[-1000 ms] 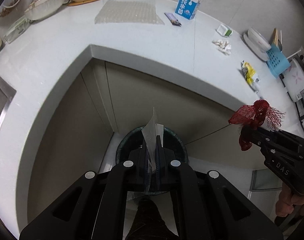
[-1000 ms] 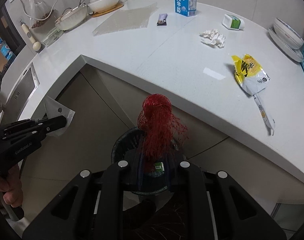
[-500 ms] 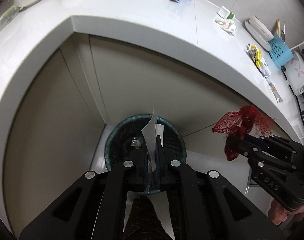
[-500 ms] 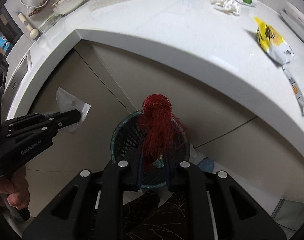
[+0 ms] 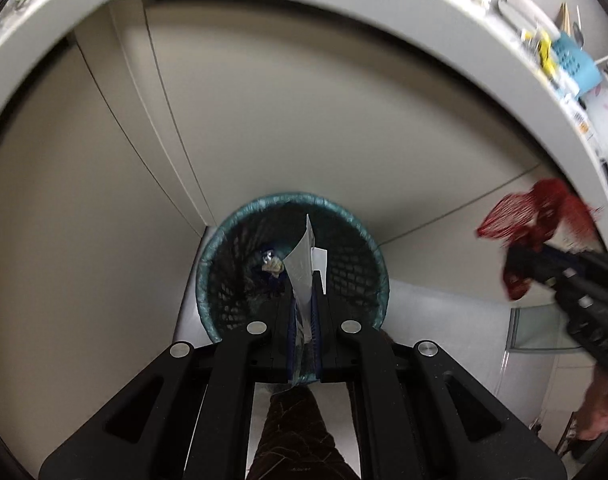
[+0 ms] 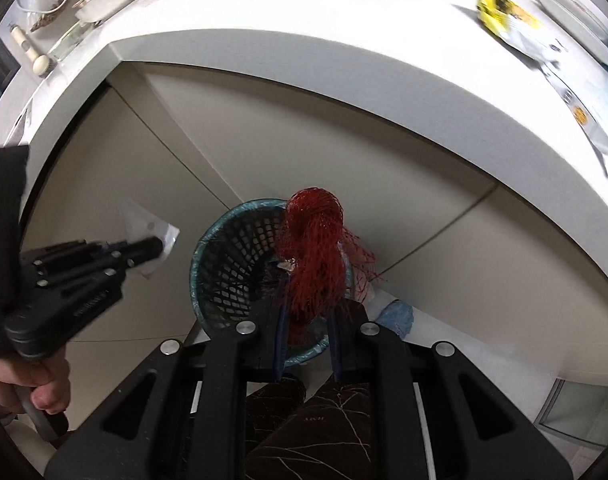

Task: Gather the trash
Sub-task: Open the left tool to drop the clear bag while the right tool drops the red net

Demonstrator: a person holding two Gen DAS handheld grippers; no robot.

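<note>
The left tongs [image 5: 304, 300] are clenched on a clear plastic wrapper [image 5: 302, 264]. The wrapper sticks up from between the tips, right over the bin [image 5: 208, 264]. The same tongs show at the left side of the right wrist view [image 6: 152, 246], with the wrapper [image 6: 160, 236] poking out past their tips.

The right tongs [image 6: 306, 312] are clenched on a bunch of red net [image 6: 314, 256]. The net sticks up and out from between the tips, and thin red threads hang loose on its right side. It is above the right side of the bin [image 6: 224, 256]. From the left wrist view, the red net [image 5: 532, 220] is off to the right, at the tip of the right tongs [image 5: 520, 264].

The bin is a round dark mesh basket with a blue-green rim. It stands on the floor, in the corner under the curved white bench [image 6: 344, 52]. A little scrap of trash [image 5: 272, 266] lies inside it.

On the bench, far to the right, there is a yellow and white packet [image 6: 504, 16]. A bowl [image 6: 104, 4] is on the far left of the bench. A hand [image 6: 28, 388] holds the handle of the left tongs. A crumpled blue thing [image 6: 396, 316] lies on the floor just right of the bin.
</note>
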